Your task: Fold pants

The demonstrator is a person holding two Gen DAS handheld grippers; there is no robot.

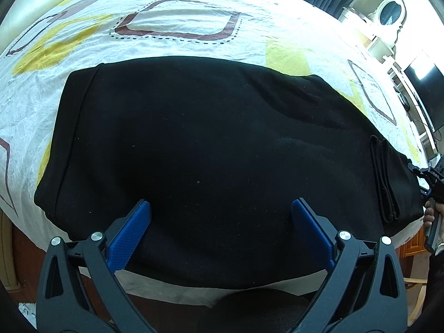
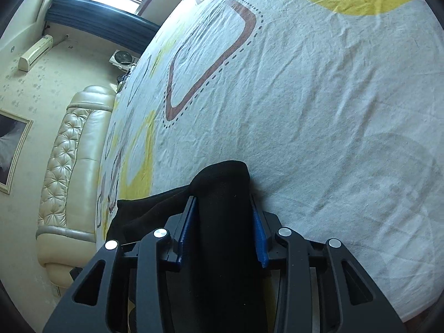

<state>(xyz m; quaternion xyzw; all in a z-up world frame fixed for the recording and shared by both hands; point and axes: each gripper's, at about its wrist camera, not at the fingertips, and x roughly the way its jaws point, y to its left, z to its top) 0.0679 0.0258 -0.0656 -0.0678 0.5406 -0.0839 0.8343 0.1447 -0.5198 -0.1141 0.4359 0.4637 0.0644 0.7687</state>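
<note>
your left gripper (image 1: 220, 213) hangs over the near edge of the bed (image 1: 180, 25), pointing steeply down, with its blue fingers (image 1: 130, 236) spread wide apart. the black pants (image 1: 199, 144) lie flat beneath them, and the fingers clamp nothing; whether their tips touch the cloth you cannot tell from here. the pants are spread across the near part of the bed on a white sheet (image 1: 283, 27) printed with yellow patches and brown outlined shapes, their front edge running along the near edge of the mattress. at the right end of the pants the cloth is doubled into layered folds (image 1: 384, 183), and just past that end you can see your right gripper (image 1: 433, 177) and part of your hand (image 1: 428, 215) at the picture's right edge.

in the right wrist view your right gripper (image 2: 223, 222) has its fingers (image 2: 259, 236) closed in on a thick bunched fold of the pants (image 2: 222, 236); the cloth fills the gap between them and bulges out beyond the tips. more of the pants trail off to the left of that gripper. ahead of it the sheet (image 2: 319, 97) lies bare and wrinkled. a cream padded headboard (image 2: 69, 166) stands along the left edge of the bed.
</note>
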